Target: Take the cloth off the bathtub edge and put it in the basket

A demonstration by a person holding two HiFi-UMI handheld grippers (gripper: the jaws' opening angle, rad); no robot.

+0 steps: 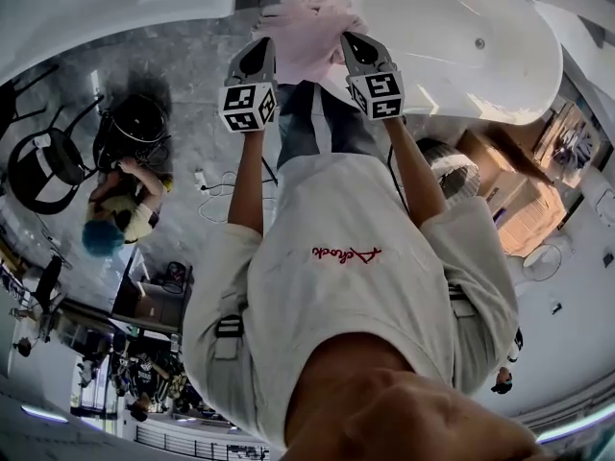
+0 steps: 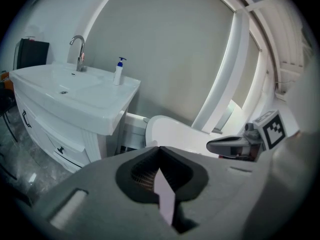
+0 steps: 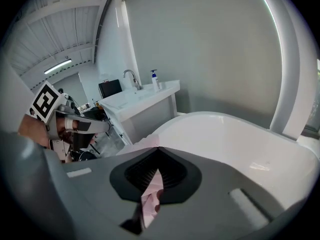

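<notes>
A pink cloth [image 1: 309,25] hangs between my two grippers beside the rim of the white bathtub [image 1: 461,41]. My left gripper [image 1: 259,44] is shut on the cloth's left part; a pink strip [image 2: 165,198] shows pinched between its jaws. On the cloth's right part my right gripper [image 1: 350,38] is also shut, with pink folds [image 3: 150,200] in its closed jaws. A round, pale, ribbed basket-like container [image 1: 452,173] stands on the floor by the person's right side.
A white vanity [image 2: 75,96] with a faucet [image 2: 77,49] and a soap bottle [image 2: 118,72] stands left of the bathtub [image 3: 235,139]. A second person [image 1: 120,209] crouches by a black round object [image 1: 135,123] and a black chair [image 1: 43,166]. Cables [image 1: 216,195] lie on the marble floor.
</notes>
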